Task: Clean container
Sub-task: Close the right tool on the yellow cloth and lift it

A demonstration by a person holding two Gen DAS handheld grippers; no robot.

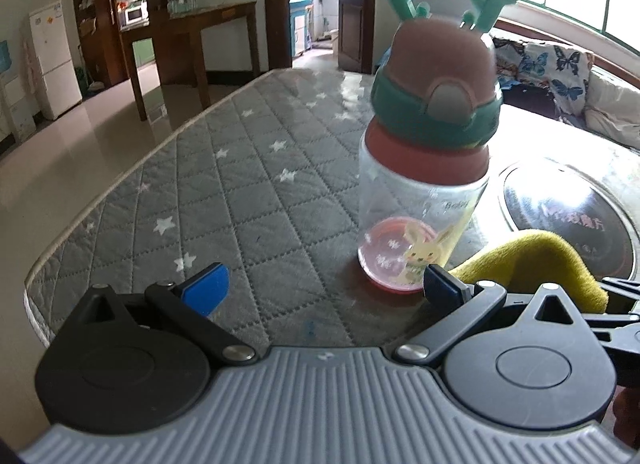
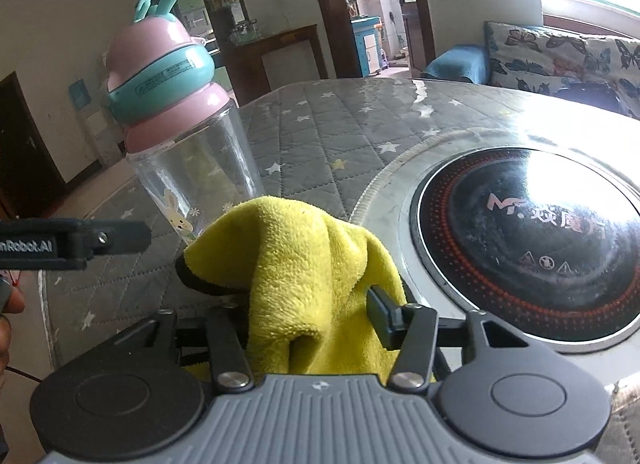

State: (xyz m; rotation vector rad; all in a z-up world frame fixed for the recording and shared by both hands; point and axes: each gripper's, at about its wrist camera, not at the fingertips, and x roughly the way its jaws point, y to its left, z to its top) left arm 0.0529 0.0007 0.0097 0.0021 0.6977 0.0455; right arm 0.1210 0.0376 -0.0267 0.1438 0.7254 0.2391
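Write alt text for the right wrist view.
The right gripper is shut on a yellow cloth, close beside a clear bottle with a pink-and-teal antlered lid, standing on a grey quilted table. The left gripper reaches in from the left; a round cooktop sits at right.

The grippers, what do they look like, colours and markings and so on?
Both share a ribbed grey body, black round pivot housings and black linkage arms with silver rivets. The left gripper has blue finger pads. From the right wrist view, its black side bears white lettering ending "nRobot.AI". The right gripper's fingers look dark.
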